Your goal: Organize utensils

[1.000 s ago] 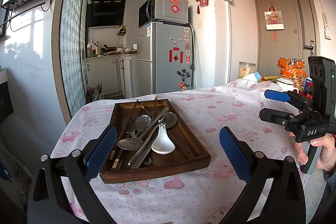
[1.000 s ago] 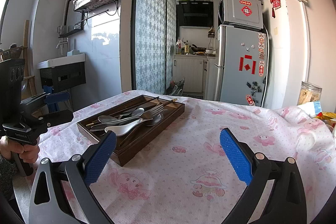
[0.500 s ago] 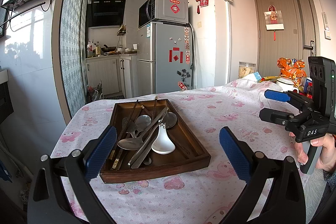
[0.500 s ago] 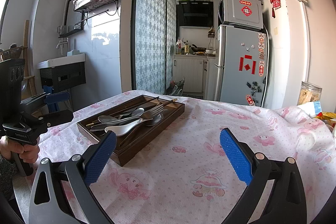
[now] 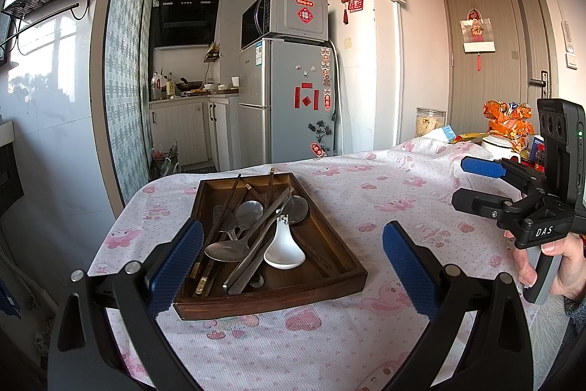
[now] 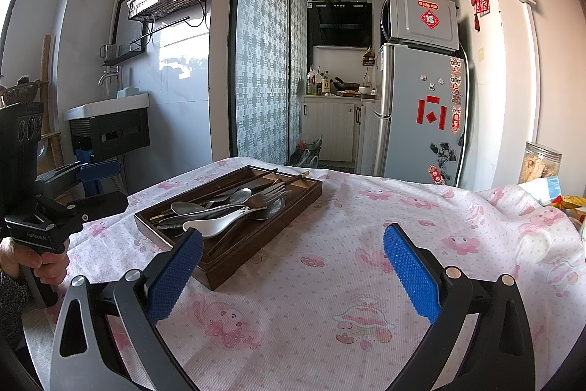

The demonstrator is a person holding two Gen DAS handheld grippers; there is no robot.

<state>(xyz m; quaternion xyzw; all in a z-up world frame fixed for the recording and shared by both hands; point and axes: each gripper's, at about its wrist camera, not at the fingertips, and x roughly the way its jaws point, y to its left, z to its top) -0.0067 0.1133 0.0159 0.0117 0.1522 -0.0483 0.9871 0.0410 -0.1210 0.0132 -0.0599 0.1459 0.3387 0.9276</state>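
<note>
1. Left wrist view: left gripper point(image 5: 293, 257) gaping wide, holding nothing, wooden tray point(image 5: 329, 288) just ahead between the jaws.
2. Right gripper point(image 6: 293, 261) likewise spread and empty, tray ahead-left.
3. Beyond: utensils point(image 5: 252, 229) heaped crosswise, white spoon point(image 5: 284, 246) topmost; sorting seemingly outstanding, calling for one clean single pick.

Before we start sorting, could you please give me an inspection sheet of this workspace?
Surface: table under a pink-print cloth, rumpled at the far right.
Job's things: wooden tray holding a jumbled pile of metal spoons, a fork, dark chopsticks and a white ceramic spoon.
Clutter: jar, snack bags and a white pot at the far right corner.
Grippers: left gripper open, empty; right gripper open, empty; both off the tray.
Cables: nothing seen on the table.
Surroundings: fridge with microwave, kitchen behind.
</note>
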